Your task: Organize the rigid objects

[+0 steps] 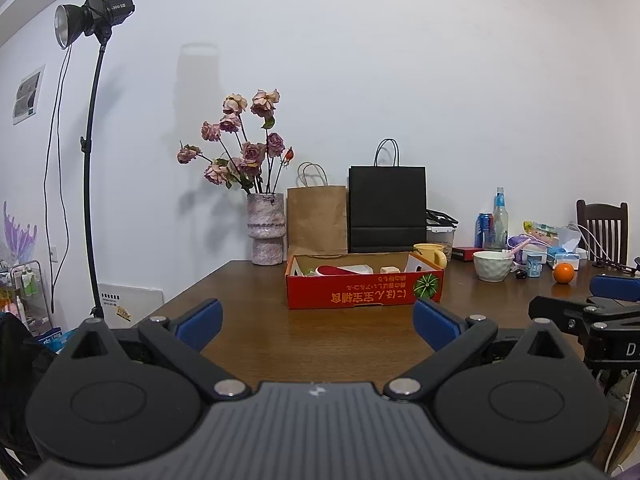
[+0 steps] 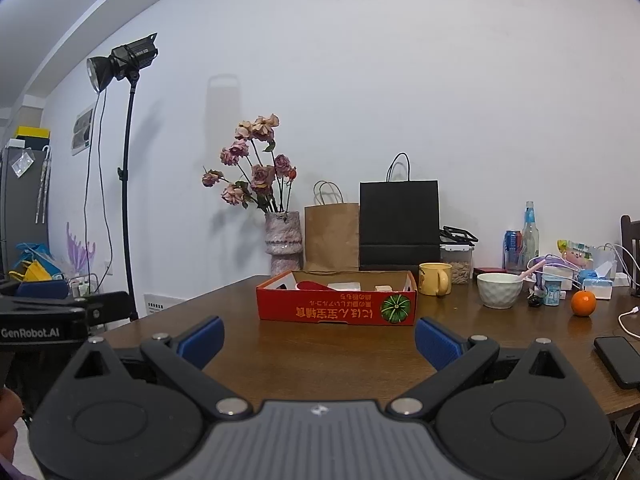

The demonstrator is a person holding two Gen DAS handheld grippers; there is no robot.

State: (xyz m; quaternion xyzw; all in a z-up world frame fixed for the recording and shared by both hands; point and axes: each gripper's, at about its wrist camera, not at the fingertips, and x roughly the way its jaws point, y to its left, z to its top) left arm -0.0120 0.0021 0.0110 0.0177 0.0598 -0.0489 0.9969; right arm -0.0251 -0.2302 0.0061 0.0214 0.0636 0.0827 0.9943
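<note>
Right wrist view: rectangular red cardboard box point(image 2: 337, 307) on glossy wooden table point(image 2: 320, 352).

Box point(image 1: 364, 290) mid-table point(image 1: 256, 332) — mug point(image 1: 430, 255), bowl point(image 1: 493, 266) right.

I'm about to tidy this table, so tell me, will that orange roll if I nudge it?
Probably yes: the orange is round and sits loose on the smooth wooden table, with nothing touching it. It looks firm enough for the jaws, though its curved skin might slip. Both grippers are open and well short of it.
</note>
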